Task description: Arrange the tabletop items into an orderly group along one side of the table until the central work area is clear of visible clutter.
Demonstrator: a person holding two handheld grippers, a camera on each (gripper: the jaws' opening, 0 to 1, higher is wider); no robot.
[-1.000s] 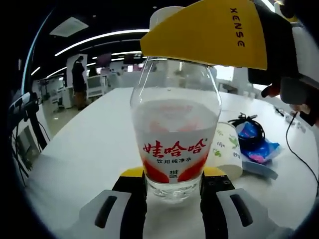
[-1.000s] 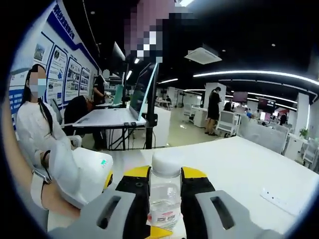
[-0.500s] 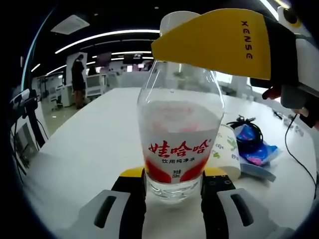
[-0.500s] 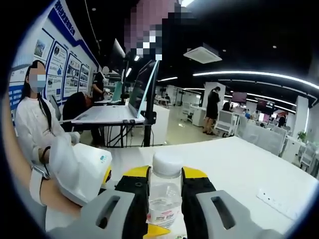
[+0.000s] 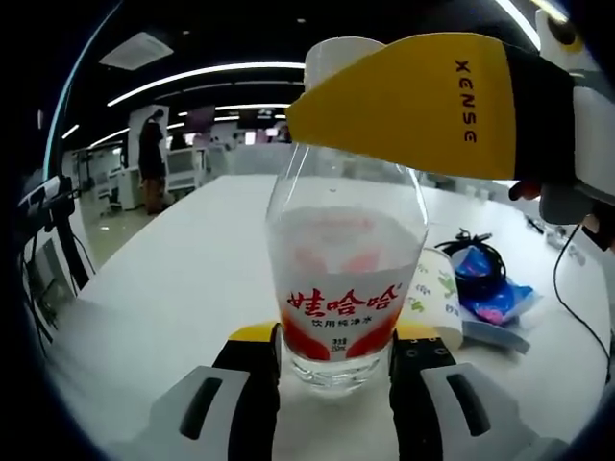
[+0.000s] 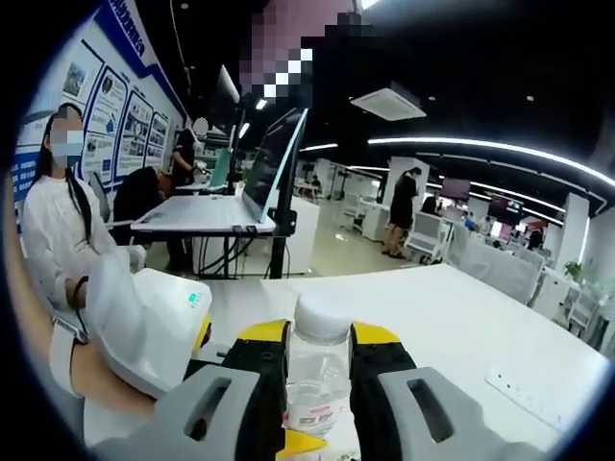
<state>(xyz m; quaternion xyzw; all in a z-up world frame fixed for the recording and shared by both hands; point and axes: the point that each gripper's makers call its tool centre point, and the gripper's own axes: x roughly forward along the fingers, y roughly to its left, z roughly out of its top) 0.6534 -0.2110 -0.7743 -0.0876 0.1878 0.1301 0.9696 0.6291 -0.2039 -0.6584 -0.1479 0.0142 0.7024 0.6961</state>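
Clear plastic water bottle with a red label point(image 5: 344, 288) stands upright on the white table point(image 5: 173, 288); left gripper point(image 5: 336, 365) pinches its base, right gripper point(image 6: 319, 370) clamps its neck from above.

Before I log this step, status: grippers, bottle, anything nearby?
Left gripper shut on water bottle base. Right gripper shut on its neck under the cap. Paper cup and blue packet just beyond, on white table.

One bottle point(image 5: 346, 279), one paper cup point(image 5: 437, 298), one blue packet point(image 5: 485, 293)
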